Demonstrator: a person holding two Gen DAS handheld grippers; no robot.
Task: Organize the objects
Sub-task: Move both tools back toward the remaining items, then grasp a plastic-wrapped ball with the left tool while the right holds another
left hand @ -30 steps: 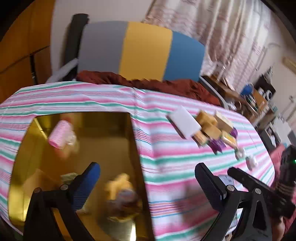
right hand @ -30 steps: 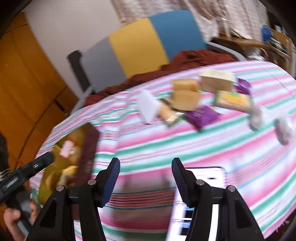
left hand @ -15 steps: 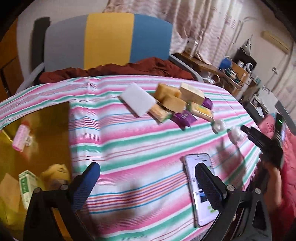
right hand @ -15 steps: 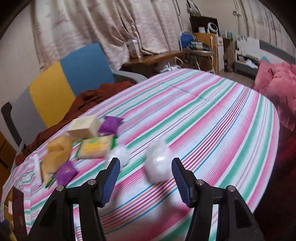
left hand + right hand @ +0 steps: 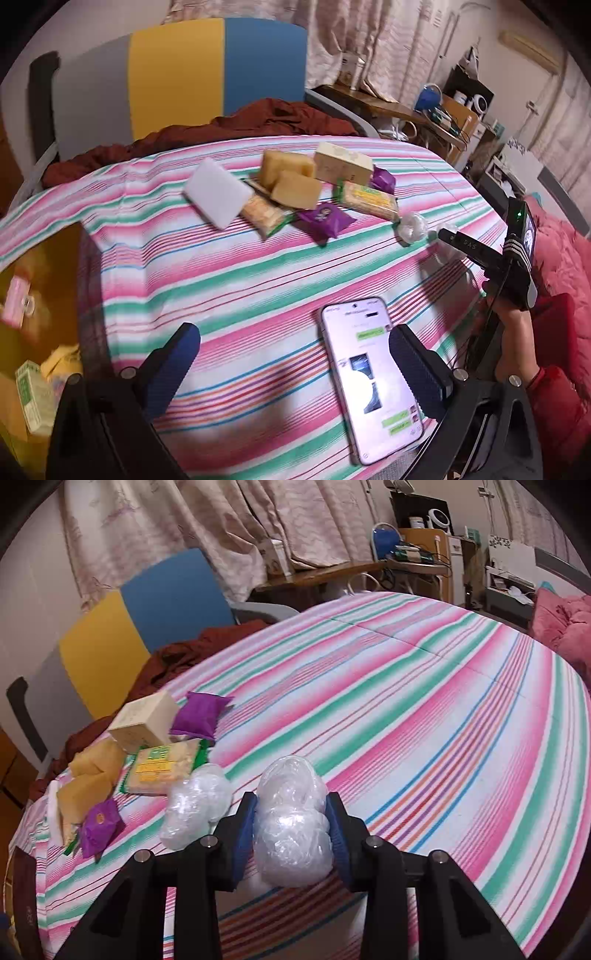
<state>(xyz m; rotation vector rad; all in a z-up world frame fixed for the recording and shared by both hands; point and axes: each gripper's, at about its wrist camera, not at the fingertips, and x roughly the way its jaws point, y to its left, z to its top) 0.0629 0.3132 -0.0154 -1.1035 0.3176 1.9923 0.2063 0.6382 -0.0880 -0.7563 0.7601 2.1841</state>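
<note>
Clear plastic bundle, clamped between the pads of the right gripper after jaws just closing on it.

Lying on the striped cloth, just right of a second bundle beside the snack pile. Pick-up step, apparently. Next: lift gently, carry toward the gold box. Left gripper spread wide, empty, above the phone.

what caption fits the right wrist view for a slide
Right gripper, jaws just closing, pinches a clear plastic bundle on the striped cloth; second bundle and snacks to its left.
</note>
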